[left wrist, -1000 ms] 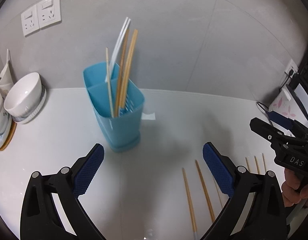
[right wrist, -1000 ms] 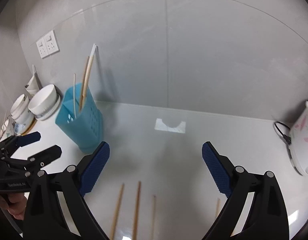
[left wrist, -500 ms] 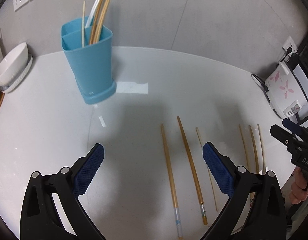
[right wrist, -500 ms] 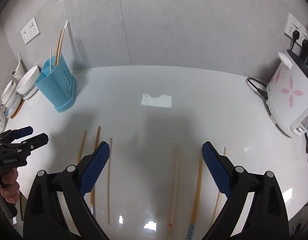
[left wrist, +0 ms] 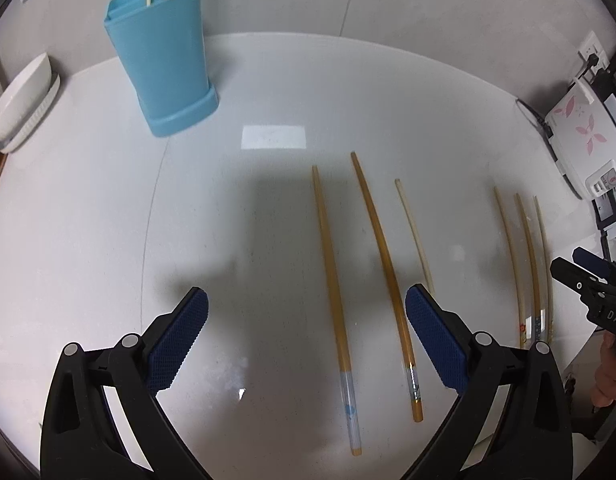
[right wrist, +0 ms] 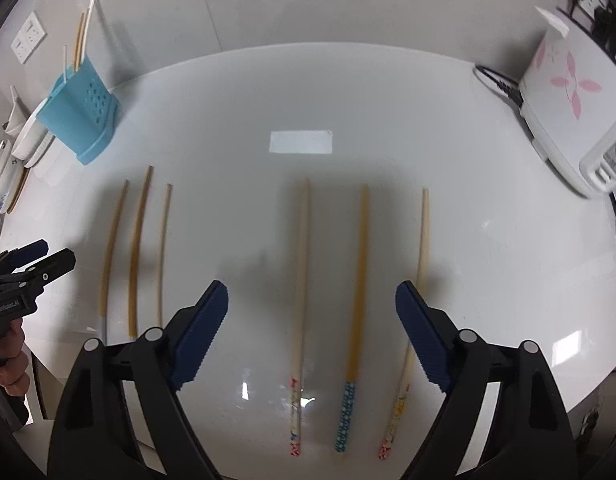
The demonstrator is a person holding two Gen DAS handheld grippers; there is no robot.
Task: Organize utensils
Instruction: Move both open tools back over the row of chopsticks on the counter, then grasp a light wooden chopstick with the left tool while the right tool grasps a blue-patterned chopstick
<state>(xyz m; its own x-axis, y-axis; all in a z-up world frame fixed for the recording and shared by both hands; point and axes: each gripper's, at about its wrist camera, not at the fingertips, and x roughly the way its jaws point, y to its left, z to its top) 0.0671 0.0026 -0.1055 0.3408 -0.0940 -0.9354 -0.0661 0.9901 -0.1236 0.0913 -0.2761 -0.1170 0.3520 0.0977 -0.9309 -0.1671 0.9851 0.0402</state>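
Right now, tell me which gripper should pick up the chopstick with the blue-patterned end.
Right. The right gripper hangs open directly over the blue-patterned chopstick, which lies between its fingers. The left gripper is open over the other trio, nearer the blue holder.

We can't see the tops of the chopsticks in the blue holder (left wrist: pixel 167 60), the frame chops them off.

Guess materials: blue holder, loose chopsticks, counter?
Blue holder: likely moulded plastic, matte, uniform colour with punched holes. Chopsticks: look like bamboo or wood, tan shafts with printed patterned ends; possibly lacquered. Counter: glossy white, mirror-like reflections; stone or glass, can't tell.
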